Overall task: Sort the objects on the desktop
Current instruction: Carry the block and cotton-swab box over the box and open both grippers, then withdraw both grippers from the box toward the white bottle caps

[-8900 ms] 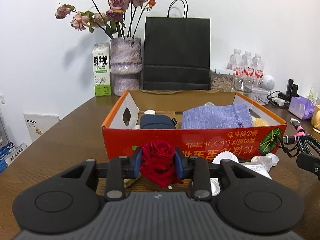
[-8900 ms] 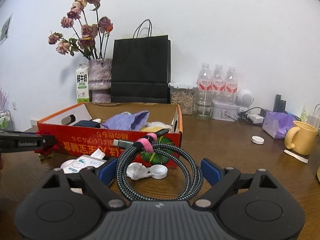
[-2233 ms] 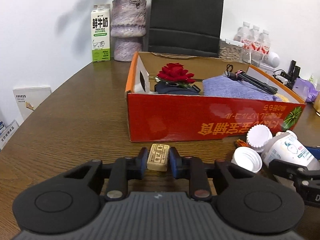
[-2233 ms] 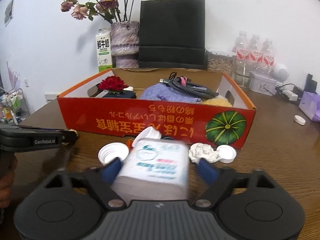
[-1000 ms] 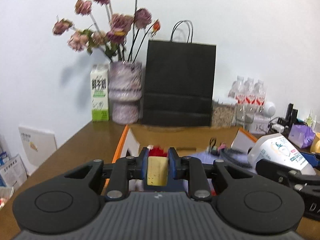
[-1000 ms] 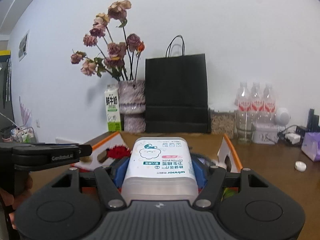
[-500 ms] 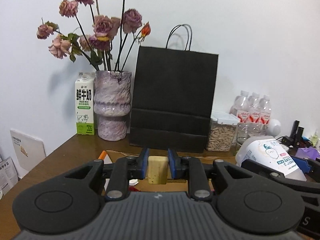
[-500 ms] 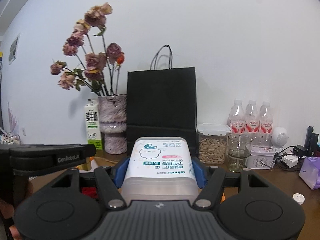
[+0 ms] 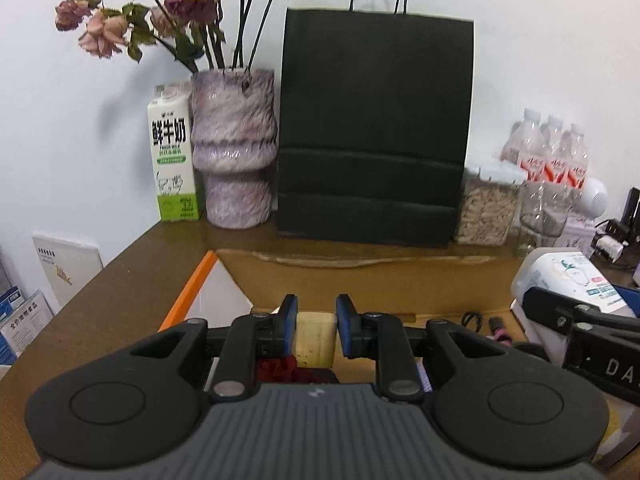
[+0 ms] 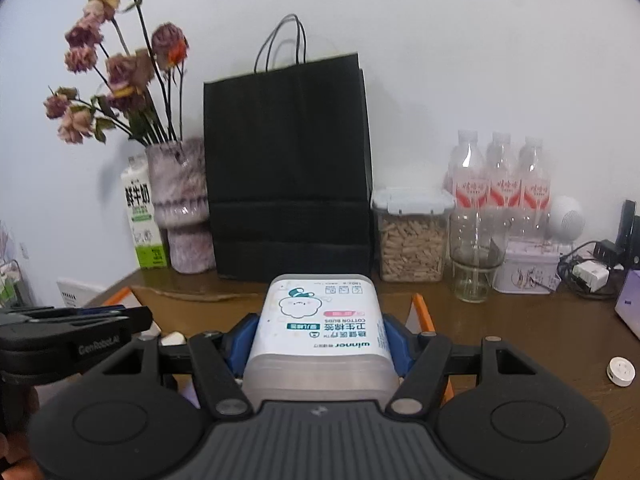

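Jaws on eraser [image 9: 315,338], left view only.

Beige block [image 9: 315,338], cotton-bud tub [image 10: 320,336] above box [image 9: 360,280]

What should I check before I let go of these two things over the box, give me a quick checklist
1. Left gripper clamped on the beige block: ok.
2. Right gripper clamped on the cotton bud tub: ok.
3. Block over the cardboard box: ok, the interior lies below it.
4. Tub over the box: ok, the orange rim shows on both sides.
5. Free landing spot under each item: cannot tell, the grippers hide it.
6. Grippers apart from each other: ok.
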The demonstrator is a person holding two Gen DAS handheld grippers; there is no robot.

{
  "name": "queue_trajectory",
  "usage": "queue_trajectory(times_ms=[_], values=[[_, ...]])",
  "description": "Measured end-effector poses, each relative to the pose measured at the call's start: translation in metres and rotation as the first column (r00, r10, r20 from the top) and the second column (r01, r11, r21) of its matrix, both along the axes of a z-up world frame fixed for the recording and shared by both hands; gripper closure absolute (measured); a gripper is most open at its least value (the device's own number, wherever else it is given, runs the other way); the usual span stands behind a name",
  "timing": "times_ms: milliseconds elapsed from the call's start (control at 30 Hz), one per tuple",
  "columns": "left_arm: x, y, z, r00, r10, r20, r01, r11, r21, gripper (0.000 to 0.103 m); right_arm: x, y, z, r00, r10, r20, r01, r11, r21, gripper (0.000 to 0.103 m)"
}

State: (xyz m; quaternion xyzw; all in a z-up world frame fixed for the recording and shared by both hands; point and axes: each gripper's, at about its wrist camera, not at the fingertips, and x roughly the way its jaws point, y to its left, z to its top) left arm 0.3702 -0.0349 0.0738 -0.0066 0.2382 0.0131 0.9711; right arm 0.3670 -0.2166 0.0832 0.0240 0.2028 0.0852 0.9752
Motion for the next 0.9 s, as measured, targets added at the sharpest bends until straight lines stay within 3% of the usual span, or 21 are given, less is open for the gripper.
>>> queue_trajectory(times_ms=[233, 267, 300, 333, 367, 400, 500, 900], values=[[-0.001, -0.004, -0.002, 1.0, 0.003, -0.002, -0.003, 0.999, 0.036, 0.081, 0.003, 0.002, -0.007, 1.0, 0.002, -0.013, -0.002, 1.0, -0.009, 0.039], [-0.003, -0.005, -0.001, 1.0, 0.009, 0.003, -0.009, 0.999, 0.046, 0.073, 0.002, 0.002, -0.007, 1.0, 0.005, -0.015, -0.006, 1.0, -0.007, 0.038], [-0.004, -0.006, 0.001, 1.0, 0.012, 0.01, -0.013, 0.998, 0.055, 0.052, 0.002, 0.002, -0.007, 1.0, 0.005, -0.016, -0.005, 1.0, -0.003, 0.038], [-0.006, -0.007, 0.002, 1.0, 0.019, 0.02, -0.021, 0.998, 0.067, 0.039, 0.001, 0.001, -0.006, 1.0, 0.004, -0.011, -0.004, 1.0, 0.003, 0.034], [-0.008, -0.008, 0.004, 0.999, 0.026, 0.031, -0.028, 0.997, 0.078, 0.015, 0.0, 0.0, -0.005, 1.0, 0.0, -0.005, 0.0, 1.0, 0.009, 0.016], [-0.01, -0.009, 0.006, 0.998, 0.032, 0.046, -0.036, 0.995, 0.088, 0.002, -0.001, -0.001, -0.003, 1.0, -0.002, 0.006, 0.002, 1.0, 0.014, 0.001], [-0.018, -0.011, 0.009, 0.994, 0.033, 0.105, -0.046, 0.992, 0.119, 0.0, -0.008, -0.004, 0.005, 0.999, -0.003, 0.055, 0.002, 1.0, 0.019, 0.0], [-0.02, -0.01, 0.013, 0.992, 0.041, 0.117, -0.053, 0.994, 0.101, 0.0, -0.016, -0.007, 0.016, 0.997, -0.015, 0.08, 0.013, 1.0, 0.022, 0.0]])
